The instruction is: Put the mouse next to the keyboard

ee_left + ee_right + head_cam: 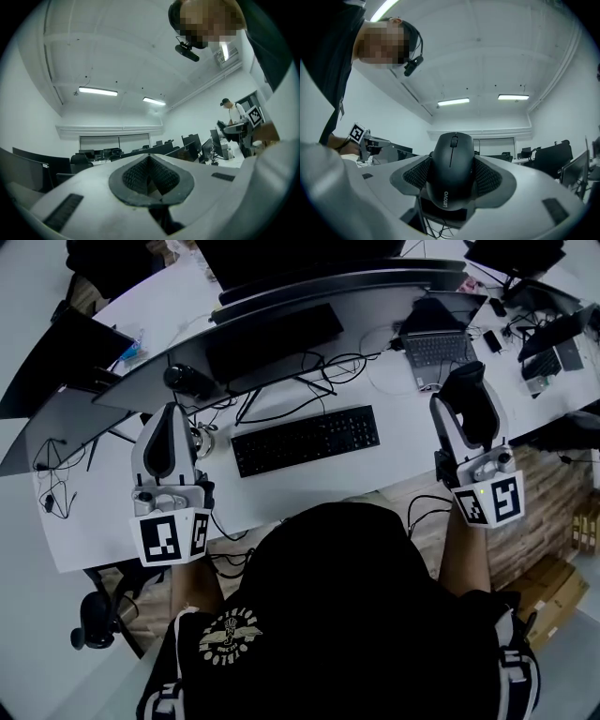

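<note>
Well, the right tool [451, 179] clamps a mouse [450, 159] marked, seemingly, Lenovo.

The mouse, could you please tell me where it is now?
The mouse is clamped in the right gripper, at the head view's right, beyond the keyboard's right end.

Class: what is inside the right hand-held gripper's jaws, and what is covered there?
A black plastic computer mouse, scroll wheel showing, clamped between the right hand-held gripper's dark ribbed pads. The pads cover its sides; its underside faces away, unseen.
</note>
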The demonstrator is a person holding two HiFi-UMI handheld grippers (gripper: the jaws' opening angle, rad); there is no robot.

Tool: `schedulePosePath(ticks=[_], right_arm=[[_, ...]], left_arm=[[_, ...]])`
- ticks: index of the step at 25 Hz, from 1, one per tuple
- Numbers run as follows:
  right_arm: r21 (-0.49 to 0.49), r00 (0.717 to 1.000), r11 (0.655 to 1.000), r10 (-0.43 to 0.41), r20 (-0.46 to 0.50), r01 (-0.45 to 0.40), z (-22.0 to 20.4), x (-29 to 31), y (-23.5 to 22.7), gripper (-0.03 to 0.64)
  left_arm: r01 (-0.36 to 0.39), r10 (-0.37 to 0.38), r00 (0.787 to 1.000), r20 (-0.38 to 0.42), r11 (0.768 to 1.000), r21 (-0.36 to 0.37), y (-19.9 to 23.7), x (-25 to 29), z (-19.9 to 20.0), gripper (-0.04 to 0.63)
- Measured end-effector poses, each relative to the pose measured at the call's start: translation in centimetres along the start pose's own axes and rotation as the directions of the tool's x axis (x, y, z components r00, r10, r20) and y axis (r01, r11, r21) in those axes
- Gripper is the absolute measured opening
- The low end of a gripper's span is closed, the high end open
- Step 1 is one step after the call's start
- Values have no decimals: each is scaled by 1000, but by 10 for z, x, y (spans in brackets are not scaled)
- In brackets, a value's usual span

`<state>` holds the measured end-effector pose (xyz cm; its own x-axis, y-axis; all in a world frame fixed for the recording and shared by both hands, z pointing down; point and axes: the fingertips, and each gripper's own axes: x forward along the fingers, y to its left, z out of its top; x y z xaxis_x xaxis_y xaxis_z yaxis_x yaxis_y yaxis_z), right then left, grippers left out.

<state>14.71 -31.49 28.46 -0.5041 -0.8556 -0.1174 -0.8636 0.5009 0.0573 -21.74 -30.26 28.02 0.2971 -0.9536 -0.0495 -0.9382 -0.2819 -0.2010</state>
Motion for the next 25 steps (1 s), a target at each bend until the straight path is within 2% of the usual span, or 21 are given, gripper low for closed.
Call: schedulePosePath(ticks=[5,10,15,19,25], right_arm=[[15,998,1000,5,-69,-4,-33,9,-12,296],[36,987,999,8,-161,-3,-86,14,-24,296],[78,965,997,28,-260,-8,-150,11,-31,296],[124,954,992,41,-299,-4,-191,9,-31,296],[156,919,988,50,-391,13,-250,6,-33,295]], left_arm=[[2,-3,1000,-23,999,-41,-8,13,-16,2],[15,-17,999,-37,998,-61,-18,22,-27,2],[29,-34,998,-58,996,-88,-34,29,-43,2],[40,-47,996,-71,994,-98,-42,34,-61,2],[54,-61,995,-81,995,-81,-48,37,-77,2]])
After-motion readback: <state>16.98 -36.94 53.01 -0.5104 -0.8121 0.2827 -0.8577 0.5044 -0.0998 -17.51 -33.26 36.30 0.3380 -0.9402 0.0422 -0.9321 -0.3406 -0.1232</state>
